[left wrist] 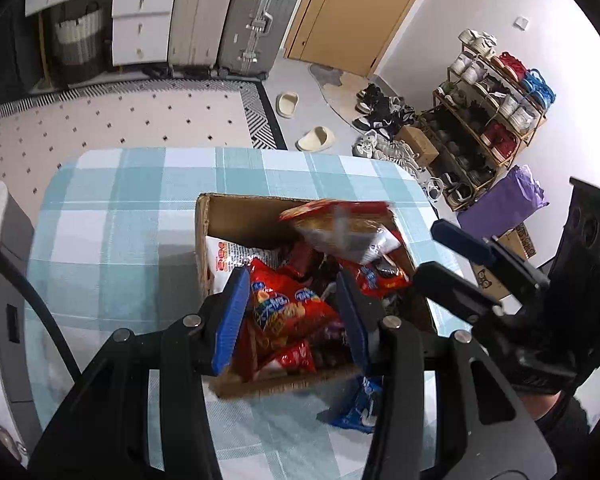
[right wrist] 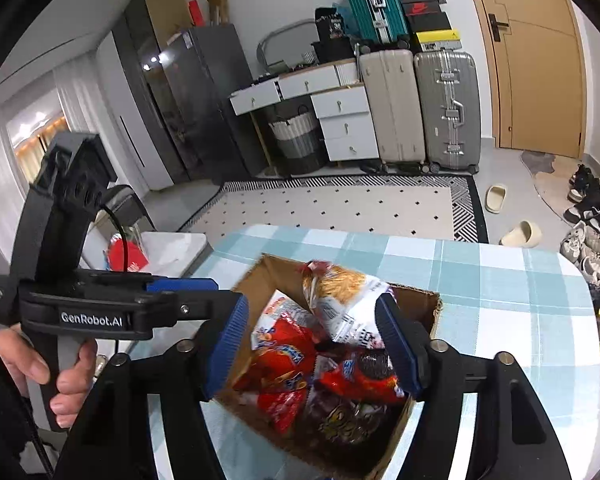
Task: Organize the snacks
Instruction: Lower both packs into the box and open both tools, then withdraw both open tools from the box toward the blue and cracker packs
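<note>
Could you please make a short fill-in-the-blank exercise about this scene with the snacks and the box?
1. The snack packets lie inside a ____ box.
2. The tablecloth has a ____ pattern.
3. Outside the box, on the cloth, lies one ____ packet.
4. Both the left hand-held gripper and the right hand-held gripper are ____.

Missing words: cardboard; checked; blue; open

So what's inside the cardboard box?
The box holds red snack packs, an Oreo-style pack and a blurred bag on top. Anything beneath them is covered.
</note>
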The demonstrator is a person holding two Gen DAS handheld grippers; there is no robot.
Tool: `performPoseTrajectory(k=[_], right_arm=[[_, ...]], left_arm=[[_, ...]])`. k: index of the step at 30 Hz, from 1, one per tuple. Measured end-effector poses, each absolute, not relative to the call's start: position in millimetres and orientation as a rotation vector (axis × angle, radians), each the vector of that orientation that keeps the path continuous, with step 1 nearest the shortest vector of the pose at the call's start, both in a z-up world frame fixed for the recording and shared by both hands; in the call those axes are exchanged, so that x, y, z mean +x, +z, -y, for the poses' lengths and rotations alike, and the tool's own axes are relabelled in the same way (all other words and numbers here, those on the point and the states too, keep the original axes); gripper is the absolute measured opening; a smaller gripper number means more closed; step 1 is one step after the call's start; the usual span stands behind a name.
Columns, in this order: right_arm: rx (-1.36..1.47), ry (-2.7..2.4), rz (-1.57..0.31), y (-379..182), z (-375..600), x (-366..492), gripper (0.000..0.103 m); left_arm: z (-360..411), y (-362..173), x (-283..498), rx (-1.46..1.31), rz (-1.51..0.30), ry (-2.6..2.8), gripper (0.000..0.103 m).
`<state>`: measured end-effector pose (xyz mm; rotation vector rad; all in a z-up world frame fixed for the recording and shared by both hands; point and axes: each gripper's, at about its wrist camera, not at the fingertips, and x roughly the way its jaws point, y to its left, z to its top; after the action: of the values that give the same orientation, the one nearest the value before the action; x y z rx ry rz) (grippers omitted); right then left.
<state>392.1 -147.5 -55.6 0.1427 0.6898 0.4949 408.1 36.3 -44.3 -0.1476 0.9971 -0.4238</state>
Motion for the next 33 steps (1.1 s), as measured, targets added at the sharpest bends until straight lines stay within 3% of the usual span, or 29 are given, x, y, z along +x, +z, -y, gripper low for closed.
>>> performPoseTrajectory(k=[5,10,13,15,33], right_arm=[[0.122,0.493,-0.658,-40.6,151.7,366.0,0.072],[0.147,0.493,-0.617,-20.8,163.5,331.6,0.072],[0.161,0.469,-0.571,-8.0,176.0,303.1,0.083],[0.163,0.453,-0.546,-2.1,182.3,286.8,0.085],[0.255,0.462,-0.337,45.4,209.9,129.3,0.102]], left_arm=[[-39.6,-25.3,376.4,-0.136,-0.968,-0.423,0.047],[-43.1,-4.2,329.8,-0.159,-0.89,-0.418,0.063],[-37.9,7.6,297.7,-0.123,-0.83,-0.397,0.068],[-32.6,13.6,279.7,-0.111,-0.819,-0.388,0.076],[-8.9,51.9,170.3,-0.141,-0.724,-0.438,0.084]])
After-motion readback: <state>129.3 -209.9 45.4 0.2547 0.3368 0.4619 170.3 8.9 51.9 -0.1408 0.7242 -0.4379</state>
